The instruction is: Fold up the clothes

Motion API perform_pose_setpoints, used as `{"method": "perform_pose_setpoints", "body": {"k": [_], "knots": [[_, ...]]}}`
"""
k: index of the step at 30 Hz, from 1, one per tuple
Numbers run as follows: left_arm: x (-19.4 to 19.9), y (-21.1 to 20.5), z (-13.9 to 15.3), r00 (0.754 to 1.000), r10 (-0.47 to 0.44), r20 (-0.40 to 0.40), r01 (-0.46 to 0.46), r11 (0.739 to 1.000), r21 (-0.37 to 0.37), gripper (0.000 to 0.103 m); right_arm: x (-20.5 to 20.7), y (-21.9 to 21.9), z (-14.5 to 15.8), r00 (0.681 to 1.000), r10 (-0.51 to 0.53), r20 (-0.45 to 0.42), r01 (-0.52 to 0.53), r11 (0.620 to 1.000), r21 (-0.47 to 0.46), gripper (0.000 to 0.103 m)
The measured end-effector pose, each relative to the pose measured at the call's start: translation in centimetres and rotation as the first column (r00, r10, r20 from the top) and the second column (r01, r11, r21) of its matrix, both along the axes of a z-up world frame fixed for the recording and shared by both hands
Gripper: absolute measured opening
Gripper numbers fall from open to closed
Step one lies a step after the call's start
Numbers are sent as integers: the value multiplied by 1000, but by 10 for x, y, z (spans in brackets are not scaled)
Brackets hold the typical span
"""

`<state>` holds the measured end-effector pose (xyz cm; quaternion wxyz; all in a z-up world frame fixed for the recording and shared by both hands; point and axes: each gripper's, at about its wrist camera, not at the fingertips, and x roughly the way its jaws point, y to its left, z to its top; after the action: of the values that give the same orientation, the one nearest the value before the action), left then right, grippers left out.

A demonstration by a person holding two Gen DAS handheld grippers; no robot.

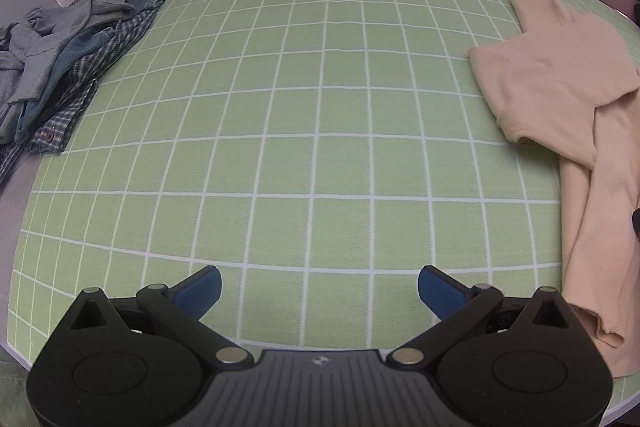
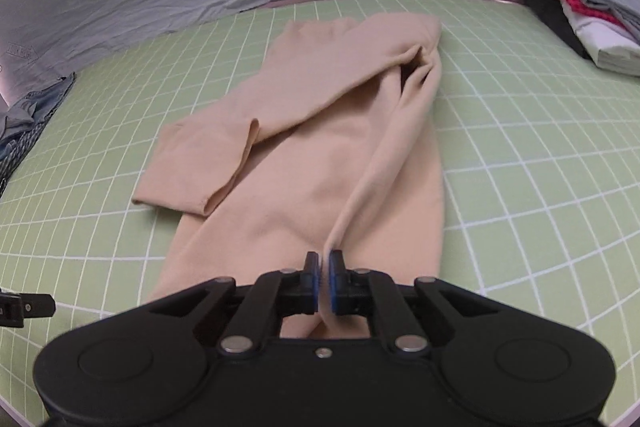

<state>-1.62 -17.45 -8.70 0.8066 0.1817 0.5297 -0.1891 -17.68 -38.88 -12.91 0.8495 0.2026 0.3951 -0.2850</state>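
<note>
Denim, plaid and grey garments heaped at far left of the green gridded mat. Left claw spread wide, empty, over bare mat. Peach long-sleeved top just to its right, partly folded, long axis running straight away from right claw. Right claw pinched shut on a raised fold at the near hem, so nearer to the work. Folded stack at far right.
</note>
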Motion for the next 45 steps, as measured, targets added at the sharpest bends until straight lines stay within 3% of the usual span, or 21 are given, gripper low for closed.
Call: {"method": "perform_pose_setpoints", "body": {"k": [4, 8, 10, 14, 17, 20, 28, 39, 45], "knots": [[-2, 5, -3, 1000, 3, -24, -4, 1000, -10, 103, -9, 2, 10, 998, -34, 55, 31, 999, 44, 24], [-6, 2, -3, 1000, -4, -24, 3, 1000, -19, 103, -34, -2, 25, 979, -105, 175, 88, 991, 102, 23], [-10, 0, -3, 1000, -8, -27, 7, 1000, -24, 103, -46, -8, 29, 969, -159, 191, 138, 983, 118, 23], [-17, -6, -5, 999, -28, -45, 28, 1000, -15, 103, -53, -16, 20, 975, -191, 113, 181, 979, 95, 20], [-19, -13, -4, 998, -39, -45, 39, 999, -13, 103, -47, -7, 1, 992, -127, 23, 124, 987, 101, 20], [-21, -21, 1, 998, -50, -30, 50, 998, -25, 103, -40, 7, 0, 999, -49, -24, 50, 998, 35, 24], [-16, -48, 9, 1000, -17, -13, 16, 997, -72, 103, -46, -25, 23, 996, -89, 17, 90, 995, -47, 41], [17, -93, 14, 996, 85, -9, -85, 982, -166, 103, -9, -97, 31, 996, -78, 34, 81, 991, -107, 50], [51, -129, 10, 993, 112, -24, -114, 973, -200, 103, 24, -131, 21, 997, -66, 25, 68, 992, -109, 52]]}}
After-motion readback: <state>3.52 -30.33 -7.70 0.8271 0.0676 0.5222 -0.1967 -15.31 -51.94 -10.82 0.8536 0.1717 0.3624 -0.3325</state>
